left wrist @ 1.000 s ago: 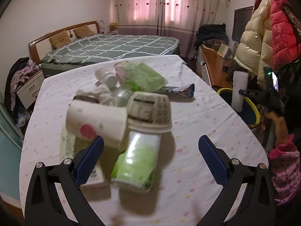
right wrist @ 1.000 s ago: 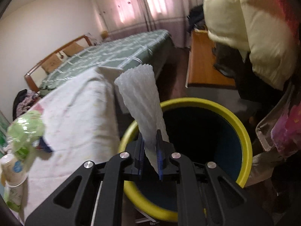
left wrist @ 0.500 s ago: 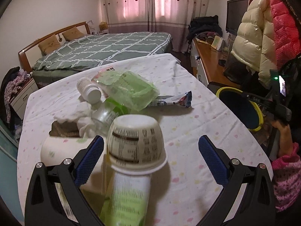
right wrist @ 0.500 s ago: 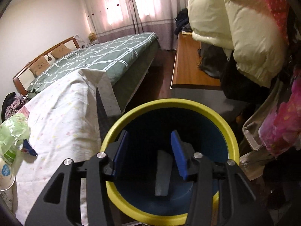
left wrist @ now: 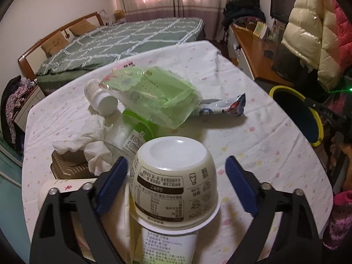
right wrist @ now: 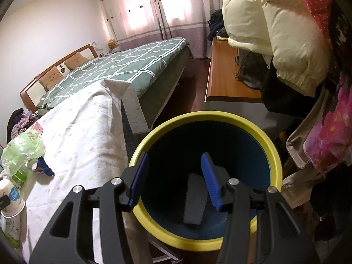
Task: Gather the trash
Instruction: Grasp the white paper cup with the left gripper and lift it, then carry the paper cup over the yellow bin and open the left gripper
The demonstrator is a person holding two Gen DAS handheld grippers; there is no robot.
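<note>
In the left wrist view my left gripper (left wrist: 176, 171) is open, its blue pads either side of an upturned white cup (left wrist: 173, 182) with black print, not touching it. Beyond lie a green plastic bag (left wrist: 151, 96), a white bottle (left wrist: 99, 96), crumpled tissue (left wrist: 88, 140), a blue-white wrapper (left wrist: 222, 107) and a green-labelled bottle (left wrist: 136, 132). In the right wrist view my right gripper (right wrist: 173, 176) is open and empty over the yellow-rimmed blue bin (right wrist: 272, 151). A white foam sleeve (right wrist: 194, 198) lies inside the bin.
The table (left wrist: 253, 145) has a white dotted cloth. The bin (left wrist: 316, 118) stands off its right edge. A bed (right wrist: 123, 66), a wooden desk (right wrist: 222, 72) and hanging coats (right wrist: 286, 22) surround the area. A brown box (left wrist: 70, 167) and a paper cup (left wrist: 57, 189) lie at the left.
My right gripper opened and let go of the white foam sleeve, which dropped into the bin. My left gripper moved forward over the pile until the upturned cup stood between its pads.
</note>
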